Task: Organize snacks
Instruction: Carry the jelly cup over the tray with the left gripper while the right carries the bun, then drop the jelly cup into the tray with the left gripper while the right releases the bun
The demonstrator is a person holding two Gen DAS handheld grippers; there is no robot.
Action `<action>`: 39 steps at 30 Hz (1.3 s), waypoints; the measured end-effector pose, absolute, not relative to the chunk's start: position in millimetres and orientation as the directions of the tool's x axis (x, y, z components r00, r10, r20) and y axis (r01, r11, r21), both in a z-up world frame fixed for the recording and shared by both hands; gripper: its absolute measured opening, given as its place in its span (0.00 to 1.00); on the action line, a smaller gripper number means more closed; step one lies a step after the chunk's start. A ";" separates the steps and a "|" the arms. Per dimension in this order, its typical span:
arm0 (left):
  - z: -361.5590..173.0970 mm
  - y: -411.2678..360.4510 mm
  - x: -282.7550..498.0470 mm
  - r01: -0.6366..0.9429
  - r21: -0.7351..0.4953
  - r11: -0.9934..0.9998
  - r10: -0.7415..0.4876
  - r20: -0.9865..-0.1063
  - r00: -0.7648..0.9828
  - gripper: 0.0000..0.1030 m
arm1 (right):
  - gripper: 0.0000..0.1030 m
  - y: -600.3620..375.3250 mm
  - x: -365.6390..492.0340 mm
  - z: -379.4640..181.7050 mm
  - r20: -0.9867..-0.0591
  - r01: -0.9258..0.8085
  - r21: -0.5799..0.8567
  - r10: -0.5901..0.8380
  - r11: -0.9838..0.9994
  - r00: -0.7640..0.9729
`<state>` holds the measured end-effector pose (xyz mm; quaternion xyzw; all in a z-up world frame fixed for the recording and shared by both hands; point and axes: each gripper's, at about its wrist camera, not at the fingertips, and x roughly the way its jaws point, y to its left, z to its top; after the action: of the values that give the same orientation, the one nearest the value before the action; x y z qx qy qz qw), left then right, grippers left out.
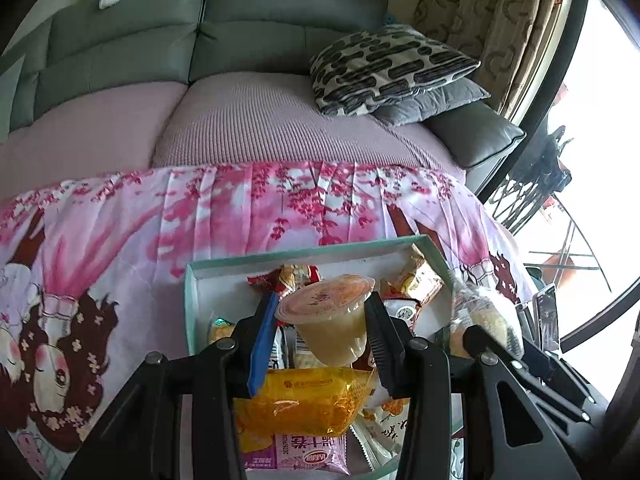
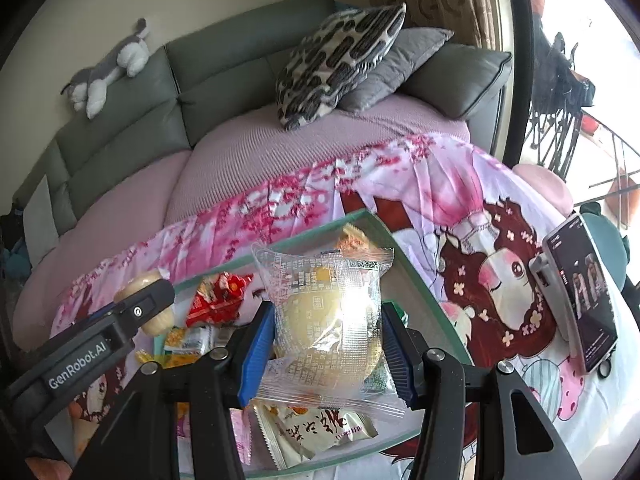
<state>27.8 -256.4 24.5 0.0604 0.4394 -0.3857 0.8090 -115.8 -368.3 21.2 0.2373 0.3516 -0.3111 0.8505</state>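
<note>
A: What do the grippers have?

B: The left hand-held gripper [image 1: 322, 328] is clamped on a jelly cup [image 1: 326, 316]; the right hand-held gripper [image 2: 326, 336] pinches a clear-wrapped cake [image 2: 324, 320]. Both hang over the snack box [image 1: 192, 304].

A: And underneath?

B: A pink cartoon cloth [image 1: 140, 232] covers the tabletop, with a phone [image 2: 580, 296] propped at its right. Beyond it stand a grey sofa [image 1: 248, 32], cushions [image 1: 384, 68] and a curtain [image 1: 492, 12].

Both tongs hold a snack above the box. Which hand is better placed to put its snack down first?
Probably left. The left tongs hold the jelly cup over the middle of the box; the right tongs' wrapped cake hangs nearer its right rim.
</note>
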 end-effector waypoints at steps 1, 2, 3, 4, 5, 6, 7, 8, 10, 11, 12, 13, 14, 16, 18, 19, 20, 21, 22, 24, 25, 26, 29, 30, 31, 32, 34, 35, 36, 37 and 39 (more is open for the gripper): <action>21.4 -258.0 28.4 0.675 -0.242 0.697 -0.567 -0.762 0.312 0.44 | 0.54 -368.6 -114.3 18.3 -0.752 0.697 0.180 -0.359 0.694 0.552; 18.4 -259.7 28.8 0.672 -0.240 0.701 -0.560 -0.768 0.310 0.44 | 0.54 -369.0 -113.1 15.6 -0.759 0.697 0.177 -0.354 0.695 0.547; 16.7 -260.2 28.7 0.671 -0.239 0.702 -0.557 -0.771 0.309 0.44 | 0.54 -369.6 -112.8 13.5 -0.762 0.697 0.176 -0.351 0.696 0.544; 14.9 -261.4 28.8 0.671 -0.239 0.702 -0.556 -0.773 0.306 0.44 | 0.54 -369.9 -112.5 12.0 -0.766 0.697 0.175 -0.349 0.696 0.541; 13.8 -262.2 28.2 0.672 -0.240 0.701 -0.556 -0.774 0.303 0.44 | 0.54 -370.3 -112.3 10.5 -0.769 0.698 0.173 -0.347 0.695 0.536; 13.4 -262.8 27.8 0.673 -0.240 0.699 -0.556 -0.774 0.302 0.44 | 0.54 -370.7 -112.1 9.5 -0.772 0.699 0.171 -0.347 0.694 0.533; 12.9 -264.0 26.9 0.676 -0.238 0.697 -0.557 -0.775 0.301 0.44 | 0.54 -371.0 -112.3 8.6 -0.774 0.701 0.170 -0.347 0.693 0.530; 12.4 -265.2 26.0 0.679 -0.237 0.695 -0.556 -0.775 0.299 0.44 | 0.54 -371.2 -112.7 8.1 -0.774 0.702 0.170 -0.347 0.692 0.529; 11.2 -267.7 24.5 0.682 -0.241 0.690 -0.559 -0.777 0.291 0.44 | 0.54 -371.6 -112.1 8.2 -0.775 0.702 0.170 -0.346 0.691 0.529; 10.7 -269.0 24.1 0.683 -0.244 0.688 -0.560 -0.777 0.287 0.44 | 0.54 -371.3 -111.8 7.9 -0.776 0.701 0.169 -0.345 0.692 0.528; 9.8 -270.4 23.2 0.685 -0.250 0.685 -0.563 -0.778 0.278 0.44 | 0.54 -370.8 -111.2 7.1 -0.778 0.700 0.166 -0.344 0.694 0.525; 9.3 -271.2 22.5 0.685 -0.255 0.682 -0.565 -0.779 0.273 0.44 | 0.54 -370.4 -110.5 6.1 -0.781 0.699 0.163 -0.342 0.696 0.522; 8.8 -272.2 21.8 0.686 -0.258 0.680 -0.567 -0.779 0.268 0.44 | 0.54 -369.9 -109.6 5.2 -0.784 0.699 0.160 -0.340 0.698 0.519; 7.9 -273.8 20.1 0.688 -0.263 0.676 -0.569 -0.780 0.260 0.44 | 0.54 -369.3 -108.1 4.3 -0.787 0.697 0.154 -0.339 0.701 0.515; 8.3 -274.5 19.4 0.687 -0.271 0.675 -0.572 -0.779 0.255 0.45 | 0.55 -368.4 -106.9 4.2 -0.789 0.696 0.149 -0.339 0.702 0.511; 8.0 -275.1 19.2 0.687 -0.272 0.674 -0.570 -0.782 0.250 0.45 | 0.55 -367.8 -106.5 4.0 -0.791 0.696 0.144 -0.341 0.703 0.508; 7.6 -275.4 19.1 0.686 -0.269 0.676 -0.567 -0.784 0.252 0.45 | 0.55 -367.5 -106.1 3.7 -0.792 0.696 0.141 -0.342 0.704 0.506; 7.4 -275.1 19.3 0.685 -0.271 0.676 -0.569 -0.783 0.252 0.45 | 0.55 -367.1 -105.4 3.2 -0.793 0.695 0.137 -0.342 0.706 0.504; 7.9 -274.3 19.6 0.683 -0.277 0.676 -0.572 -0.781 0.250 0.45 | 0.55 -366.7 -104.8 2.6 -0.795 0.694 0.135 -0.341 0.707 0.502; 9.9 -272.1 20.0 0.681 -0.280 0.676 -0.577 -0.777 0.253 0.45 | 0.55 -366.4 -103.7 2.0 -0.797 0.693 0.130 -0.341 0.709 0.498; 11.1 -270.6 20.7 0.679 -0.280 0.679 -0.577 -0.775 0.258 0.45 | 0.55 -366.3 -103.5 1.8 -0.798 0.693 0.128 -0.342 0.709 0.497; 12.1 -268.7 22.0 0.675 -0.282 0.682 -0.577 -0.774 0.260 0.45 | 0.55 -365.9 -103.0 1.6 -0.798 0.692 0.126 -0.342 0.710 0.496; 13.8 -263.1 27.1 0.658 -0.287 0.696 -0.573 -0.775 0.267 0.45 | 0.55 -365.5 -101.9 0.3 -0.801 0.691 0.120 -0.342 0.713 0.492; 13.9 -260.8 29.4 0.651 -0.284 0.704 -0.566 -0.777 0.274 0.46 | 0.55 -365.3 -101.2 -0.3 -0.802 0.691 0.117 -0.342 0.714 0.489; 13.9 -258.7 31.1 0.644 -0.276 0.713 -0.557 -0.781 0.283 0.48 | 0.55 -365.0 -100.4 -1.1 -0.804 0.691 0.114 -0.342 0.714 0.486; 13.6 -256.6 33.3 0.636 -0.257 0.728 -0.539 -0.788 0.298 0.53 | 0.55 -364.9 -99.6 -2.0 -0.806 0.690 0.111 -0.341 0.715 0.483; 12.5 -253.8 36.4 0.625 -0.221 0.748 -0.506 -0.799 0.323 0.56 | 0.55 -364.9 -98.2 -3.9 -0.811 0.690 0.105 -0.340 0.716 0.476; 11.4 -252.4 38.2 0.619 -0.199 0.759 -0.486 -0.807 0.336 0.56 | 0.56 -365.1 -97.4 -5.1 -0.814 0.691 0.101 -0.340 0.716 0.471; 9.2 -250.8 39.7 0.616 -0.180 0.767 -0.467 -0.815 0.343 0.58 | 0.57 -365.3 -96.7 -6.6 -0.817 0.690 0.097 -0.339 0.717 0.467; 7.1 -250.4 40.8 0.613 -0.161 0.773 -0.448 -0.822 0.350 0.60 | 0.62 -365.7 -95.7 -8.7 -0.822 0.691 0.094 -0.336 0.716 0.461; 1.3 -249.0 43.6 0.603 -0.114 0.790 -0.403 -0.837 0.369 0.69 | 0.64 -366.4 -94.2 -14.2 -0.832 0.692 0.092 -0.327 0.716 0.449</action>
<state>43.6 -249.0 1.3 0.1061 0.4706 -0.3065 0.8205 -94.2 -366.4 -14.2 0.2150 0.4242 -0.3091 0.8236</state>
